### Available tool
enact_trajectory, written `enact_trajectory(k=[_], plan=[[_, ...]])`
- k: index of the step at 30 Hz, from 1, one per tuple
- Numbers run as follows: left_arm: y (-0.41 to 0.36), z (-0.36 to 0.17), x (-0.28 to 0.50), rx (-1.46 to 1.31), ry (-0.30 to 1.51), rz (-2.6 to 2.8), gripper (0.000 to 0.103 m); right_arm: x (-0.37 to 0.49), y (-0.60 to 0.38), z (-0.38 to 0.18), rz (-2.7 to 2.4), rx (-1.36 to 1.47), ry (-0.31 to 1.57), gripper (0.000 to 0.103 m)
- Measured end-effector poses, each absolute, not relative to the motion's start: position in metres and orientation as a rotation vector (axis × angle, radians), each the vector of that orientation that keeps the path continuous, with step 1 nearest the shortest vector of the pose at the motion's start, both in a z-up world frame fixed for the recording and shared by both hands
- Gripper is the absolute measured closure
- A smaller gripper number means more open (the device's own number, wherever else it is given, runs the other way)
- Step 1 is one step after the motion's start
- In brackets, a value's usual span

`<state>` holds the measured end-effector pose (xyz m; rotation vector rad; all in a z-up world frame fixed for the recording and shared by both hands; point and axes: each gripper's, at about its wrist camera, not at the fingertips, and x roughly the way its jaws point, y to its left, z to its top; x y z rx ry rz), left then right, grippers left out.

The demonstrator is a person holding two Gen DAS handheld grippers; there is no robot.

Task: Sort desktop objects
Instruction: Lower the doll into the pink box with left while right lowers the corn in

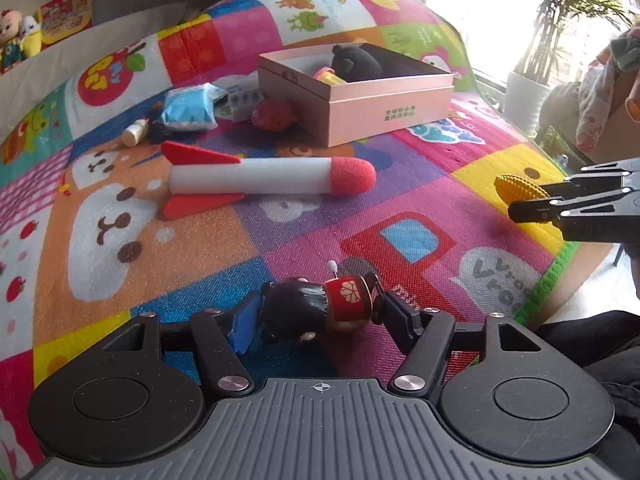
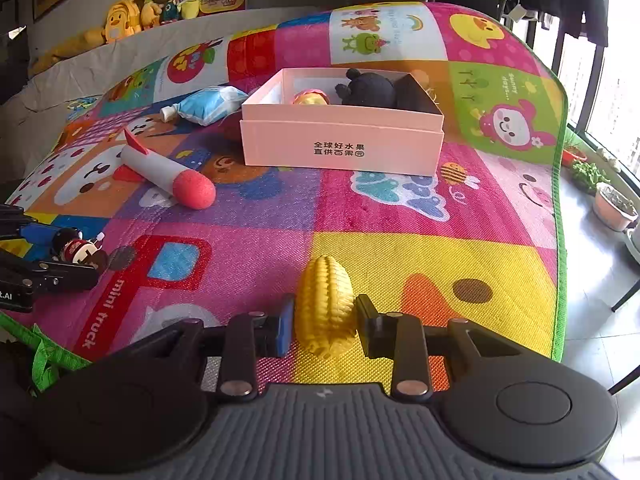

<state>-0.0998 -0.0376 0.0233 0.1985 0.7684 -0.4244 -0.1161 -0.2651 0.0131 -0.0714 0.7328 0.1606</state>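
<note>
A small doll figurine (image 1: 320,308) with black hair and a red cap lies sideways between the fingers of my left gripper (image 1: 312,314), and both pads press on it, low over the play mat. My right gripper (image 2: 324,322) is shut on a yellow toy corn cob (image 2: 326,308), just above the mat's yellow patch. Farther back stands an open pink box (image 2: 340,148) holding a black plush toy (image 2: 372,88) and a yellow-pink toy (image 2: 310,98). The left wrist view shows the right gripper (image 1: 520,200) with the corn cob (image 1: 516,188) at the right edge.
A white foam rocket (image 1: 264,176) with red nose and fins lies between me and the box. A blue packet (image 1: 188,108), a small bottle (image 1: 136,132) and a red toy (image 1: 274,114) lie left of the box. The mat's green edge (image 2: 560,240) borders tiled floor with plant pots.
</note>
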Motion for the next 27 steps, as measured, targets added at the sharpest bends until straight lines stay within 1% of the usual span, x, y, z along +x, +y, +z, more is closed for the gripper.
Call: enact_trajectory(k=[4, 8, 10, 13, 17, 18, 19, 20, 21, 23, 25, 27], plan=[[-0.045, 0.047, -0.090, 0.248, 0.701, -0.447, 0.033, -0.117, -0.270, 0.028, 0.185, -0.072, 0.721, 0.072], [-0.063, 0.084, -0.057, 0.296, 0.567, -0.480, 0.033, -0.114, -0.281, 0.063, 0.157, -0.061, 0.615, 0.072], [-0.075, 0.101, -0.028, 0.288, 0.518, -0.493, 0.033, -0.108, -0.287, 0.086, 0.126, -0.065, 0.550, 0.072], [-0.091, 0.113, 0.026, 0.217, 0.509, -0.513, 0.033, -0.087, -0.295, 0.116, 0.115, -0.061, 0.477, 0.072], [-0.111, 0.118, 0.093, 0.126, 0.514, -0.563, 0.033, -0.039, -0.294, 0.134, 0.105, -0.077, 0.446, 0.072], [-0.114, 0.118, 0.108, 0.098, 0.513, -0.567, 0.030, -0.023, -0.294, 0.134, 0.109, -0.077, 0.451, 0.072], [-0.117, 0.117, 0.124, 0.063, 0.519, -0.566, 0.025, -0.007, -0.292, 0.134, 0.113, -0.078, 0.453, 0.072], [-0.117, 0.117, 0.135, 0.034, 0.531, -0.565, 0.013, 0.009, -0.291, 0.133, 0.117, -0.076, 0.452, 0.072], [-0.114, 0.115, 0.145, -0.003, 0.542, -0.560, 0.008, 0.024, -0.289, 0.131, 0.118, -0.072, 0.453, 0.071], [-0.102, 0.112, 0.150, -0.038, 0.553, -0.539, 0.008, 0.049, -0.290, 0.128, 0.101, -0.034, 0.468, 0.067], [-0.084, 0.105, 0.139, -0.015, 0.544, -0.517, 0.007, 0.061, -0.294, 0.123, 0.090, 0.011, 0.482, 0.066], [-0.065, 0.094, 0.121, 0.032, 0.535, -0.461, 0.006, 0.058, -0.298, 0.115, 0.081, 0.019, 0.477, 0.057]])
